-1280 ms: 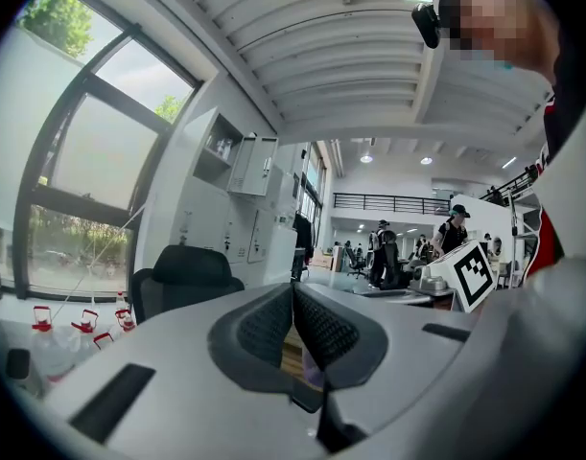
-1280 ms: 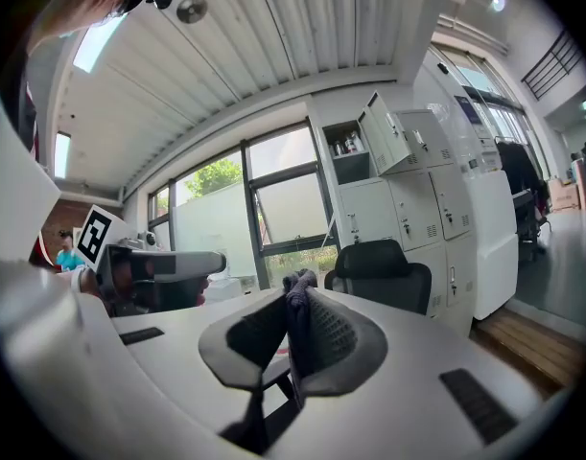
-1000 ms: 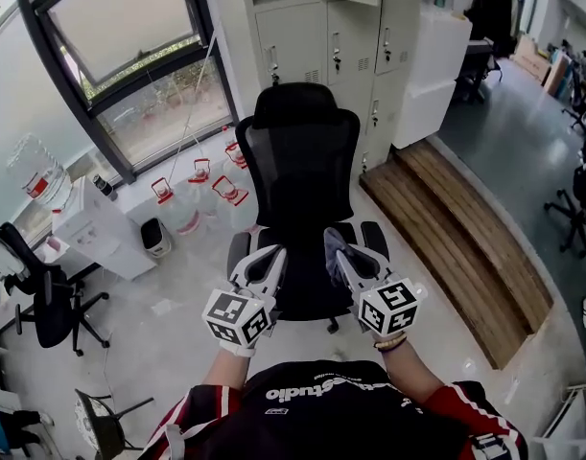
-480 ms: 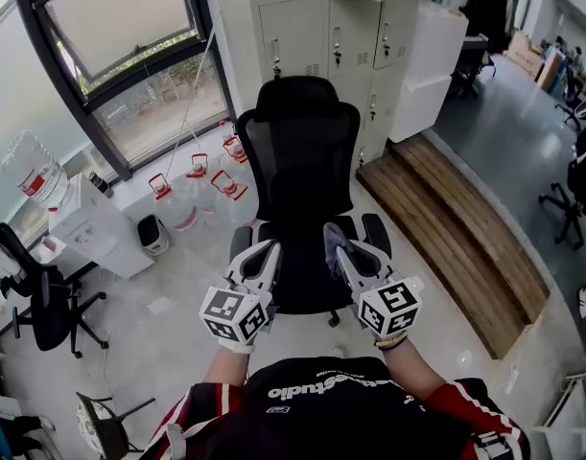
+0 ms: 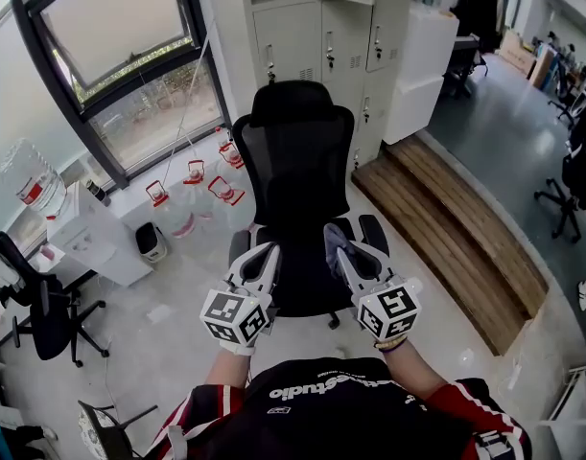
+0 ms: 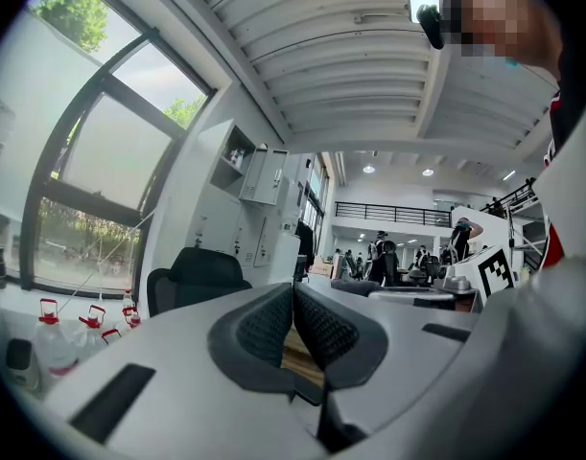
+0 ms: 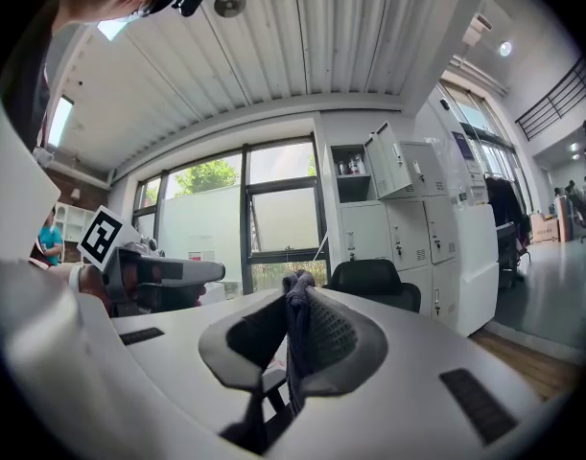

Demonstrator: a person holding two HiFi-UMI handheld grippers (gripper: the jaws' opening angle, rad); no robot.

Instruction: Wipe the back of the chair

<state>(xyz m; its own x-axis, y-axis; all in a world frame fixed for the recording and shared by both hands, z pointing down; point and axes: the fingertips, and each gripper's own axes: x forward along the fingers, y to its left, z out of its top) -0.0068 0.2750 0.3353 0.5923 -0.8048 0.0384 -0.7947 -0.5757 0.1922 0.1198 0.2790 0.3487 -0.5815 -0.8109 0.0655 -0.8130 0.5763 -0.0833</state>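
A black mesh office chair [image 5: 297,175] faces me, its backrest and headrest [image 7: 371,277] upright beyond both grippers. My right gripper [image 5: 342,248] is shut on a grey-blue cloth [image 7: 294,307], which sticks up between its pads; the cloth [image 5: 334,242] shows above the chair's seat in the head view. My left gripper [image 5: 264,257] is shut with nothing between its pads, held level beside the right one. Both hover over the front of the seat [image 5: 302,281], short of the backrest. In the left gripper view the chair [image 6: 192,274] sits low at left.
Grey lockers [image 5: 321,36] stand right behind the chair. Water jugs with red handles [image 5: 192,185] line the window wall at left, by a white cabinet [image 5: 96,233]. A raised wooden step [image 5: 446,223] runs at right. Other black chairs [image 5: 29,295] stand at far left.
Both grippers keep their pose over the seat. The view has shifted slightly, so the chair sits a little left and closer; the right gripper still holds the cloth.
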